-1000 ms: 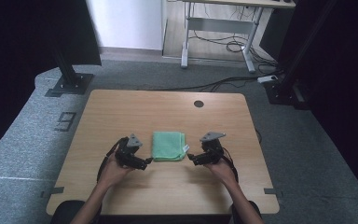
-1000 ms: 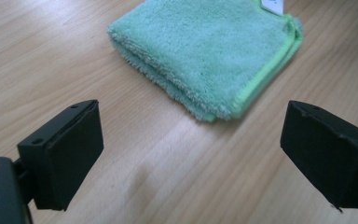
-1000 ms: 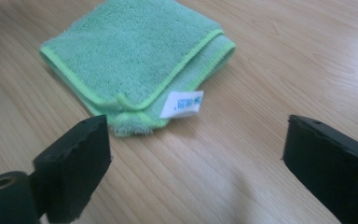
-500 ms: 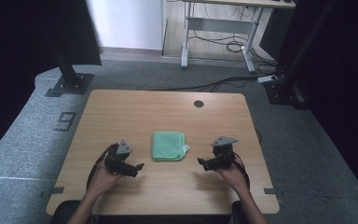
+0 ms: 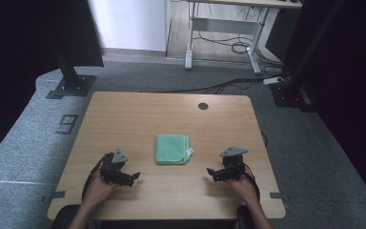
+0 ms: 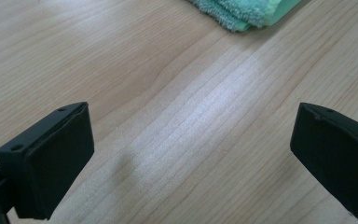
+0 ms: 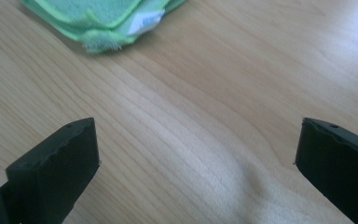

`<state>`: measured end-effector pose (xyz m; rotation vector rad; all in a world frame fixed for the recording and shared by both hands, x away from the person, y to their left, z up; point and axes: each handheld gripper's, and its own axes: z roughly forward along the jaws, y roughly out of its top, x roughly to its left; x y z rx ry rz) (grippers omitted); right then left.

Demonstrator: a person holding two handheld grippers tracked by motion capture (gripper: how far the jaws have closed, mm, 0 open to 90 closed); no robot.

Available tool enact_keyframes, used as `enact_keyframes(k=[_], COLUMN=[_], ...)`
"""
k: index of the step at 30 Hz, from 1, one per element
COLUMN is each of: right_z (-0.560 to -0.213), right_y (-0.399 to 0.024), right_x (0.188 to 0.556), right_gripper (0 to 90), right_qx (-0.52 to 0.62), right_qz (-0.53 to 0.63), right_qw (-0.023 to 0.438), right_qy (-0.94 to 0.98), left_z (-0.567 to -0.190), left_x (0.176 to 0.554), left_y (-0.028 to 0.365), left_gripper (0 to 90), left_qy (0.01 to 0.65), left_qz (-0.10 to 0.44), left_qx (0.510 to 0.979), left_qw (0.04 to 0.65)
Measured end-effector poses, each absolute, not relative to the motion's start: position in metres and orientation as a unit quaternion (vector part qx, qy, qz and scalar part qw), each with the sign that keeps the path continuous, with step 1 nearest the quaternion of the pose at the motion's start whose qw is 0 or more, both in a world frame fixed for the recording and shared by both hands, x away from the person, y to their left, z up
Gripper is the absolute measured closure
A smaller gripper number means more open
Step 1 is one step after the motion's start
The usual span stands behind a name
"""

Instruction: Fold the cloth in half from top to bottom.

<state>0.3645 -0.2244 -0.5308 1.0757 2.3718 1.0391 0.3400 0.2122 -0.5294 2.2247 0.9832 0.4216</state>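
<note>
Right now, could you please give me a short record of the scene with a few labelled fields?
surface: wooden table
item: folded green cloth, flat near the table's middle
label: white tag at the cloth's edge
left gripper: open, nothing between its fingers, left of the cloth, apart from it
right gripper: open, nothing held, right of the cloth, apart from it
table detail: dark round hole near the far edge

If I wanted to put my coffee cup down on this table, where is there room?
Plenty: the whole far half, between the folded green cloth and the round hole. The near edge is busier, with the left gripper and right gripper flanking the cloth.
</note>
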Motion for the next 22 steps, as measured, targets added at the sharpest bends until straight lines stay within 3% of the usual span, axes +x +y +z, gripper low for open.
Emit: enact_keyframes(k=[22], right_z=[-0.557], right_y=[-0.222], right_x=[0.362], right_gripper=[0.0], right_qx=[0.375], right_qz=[0.356], right_qw=[0.156], right_qy=[0.841], left_z=[-0.549], left_x=[0.344], left_y=[0.216], left_gripper=[0.0], left_qy=[0.389], left_qz=[0.144], left_qx=[0.851], left_qw=[0.321])
